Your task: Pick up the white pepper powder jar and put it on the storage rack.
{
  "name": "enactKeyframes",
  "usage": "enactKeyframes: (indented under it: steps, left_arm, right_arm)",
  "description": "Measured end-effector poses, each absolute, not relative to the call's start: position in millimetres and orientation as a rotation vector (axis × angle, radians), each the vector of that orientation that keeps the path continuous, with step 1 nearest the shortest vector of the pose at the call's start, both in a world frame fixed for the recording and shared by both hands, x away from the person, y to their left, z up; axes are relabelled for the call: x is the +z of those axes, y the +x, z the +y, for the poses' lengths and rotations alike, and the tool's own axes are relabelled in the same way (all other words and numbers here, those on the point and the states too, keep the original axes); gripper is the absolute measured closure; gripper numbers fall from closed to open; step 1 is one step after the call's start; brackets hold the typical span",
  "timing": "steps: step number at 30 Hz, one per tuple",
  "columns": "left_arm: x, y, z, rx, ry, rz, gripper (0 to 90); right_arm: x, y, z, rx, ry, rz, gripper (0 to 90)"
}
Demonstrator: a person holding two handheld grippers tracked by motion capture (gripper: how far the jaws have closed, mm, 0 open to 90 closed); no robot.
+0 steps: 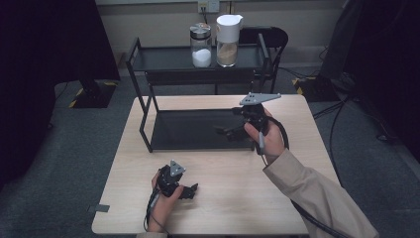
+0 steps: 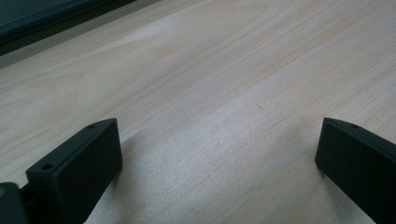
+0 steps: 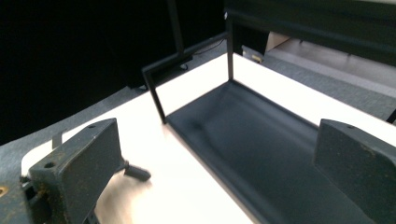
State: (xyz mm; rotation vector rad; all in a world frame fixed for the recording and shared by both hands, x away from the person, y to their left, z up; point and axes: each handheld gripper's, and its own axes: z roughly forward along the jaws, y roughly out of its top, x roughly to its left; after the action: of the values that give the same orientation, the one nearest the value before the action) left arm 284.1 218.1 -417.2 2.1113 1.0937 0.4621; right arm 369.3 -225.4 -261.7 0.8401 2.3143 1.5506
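A black two-tier metal rack (image 1: 148, 106) stands on the far half of a light wooden table (image 1: 237, 193). On its top shelf stand a glass jar of white powder (image 1: 201, 47) with a metal lid and a white-lidded jar of tan powder (image 1: 227, 42). My right gripper (image 1: 225, 133) hovers at the right end of the lower shelf (image 3: 261, 149), open, jaws pointing left with nothing between them (image 3: 217, 158). My left gripper (image 1: 192, 191) rests low near the table's front left, open over bare wood (image 2: 219, 158).
The rack's thin posts (image 3: 158, 100) rise at the shelf's corners. A small grey tape strip (image 1: 101, 208) sits at the table's front-left corner. Grey carpet and dark stands surround the table, and a black chair (image 1: 275, 37) stands behind the rack.
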Motion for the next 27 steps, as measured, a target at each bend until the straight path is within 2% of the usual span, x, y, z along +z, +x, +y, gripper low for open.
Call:
enactKeyframes:
  steps: [13, 27]
  left_arm:
    - [-417, 284, 218, 0.463, 2.110, 1.095, 0.1]
    - [-417, 284, 218, 0.463, 2.110, 1.095, 0.1]
  right_arm:
    - [-306, 363, -245, 1.549, 0.894, 2.346, 0.4]
    - [-338, 357, -266, 1.526, 0.936, 2.385, 0.4]
